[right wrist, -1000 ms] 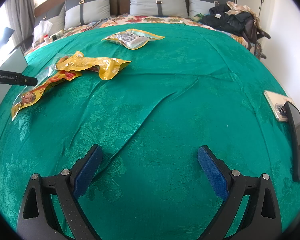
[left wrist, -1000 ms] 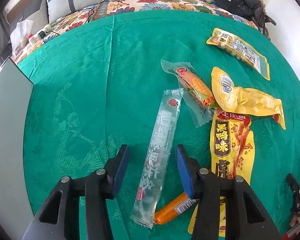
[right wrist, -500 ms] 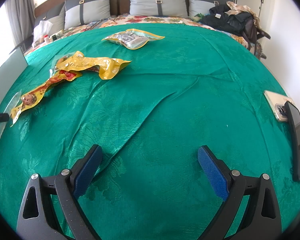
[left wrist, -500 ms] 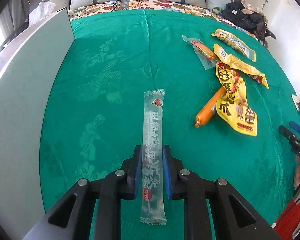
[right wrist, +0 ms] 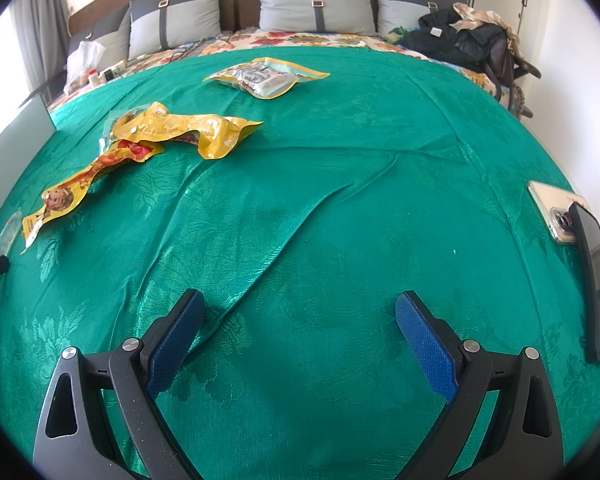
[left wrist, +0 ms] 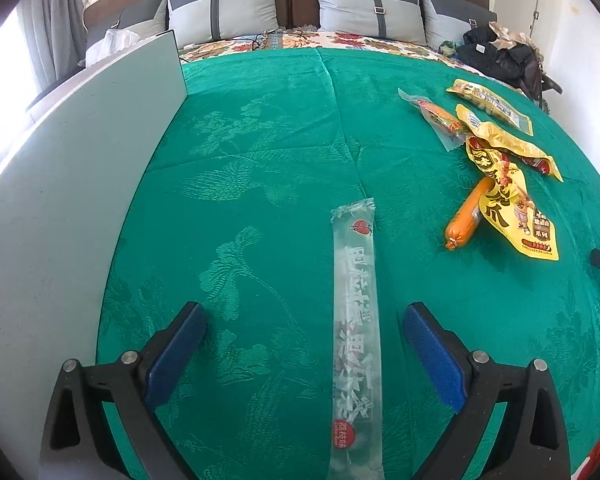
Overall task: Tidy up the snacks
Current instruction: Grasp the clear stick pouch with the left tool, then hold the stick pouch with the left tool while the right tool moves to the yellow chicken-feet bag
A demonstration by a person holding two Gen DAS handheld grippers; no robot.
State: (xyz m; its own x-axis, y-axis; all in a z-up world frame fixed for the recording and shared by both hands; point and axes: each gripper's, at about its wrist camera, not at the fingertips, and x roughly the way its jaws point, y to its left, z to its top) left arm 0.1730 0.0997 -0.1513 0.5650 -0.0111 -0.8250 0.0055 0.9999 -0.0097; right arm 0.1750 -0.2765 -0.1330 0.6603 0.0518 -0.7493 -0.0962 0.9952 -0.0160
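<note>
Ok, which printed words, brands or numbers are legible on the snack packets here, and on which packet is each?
"荔枝味": red dot at the near end of the long clear plastic snack tube.
Large white characters along that tube: washed out, unreadable.
"爪": last big character on the flat yellow foil packet; the rest is unclear.
Label on the orange sausage stick: too small.

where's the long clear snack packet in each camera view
Left wrist: long clear packet lies lengthwise on the green cloth, bottom centre, between the open jaws.
Right wrist: only a sliver at the far left edge.
Shared landmark: yellow cartoon packet.
</note>
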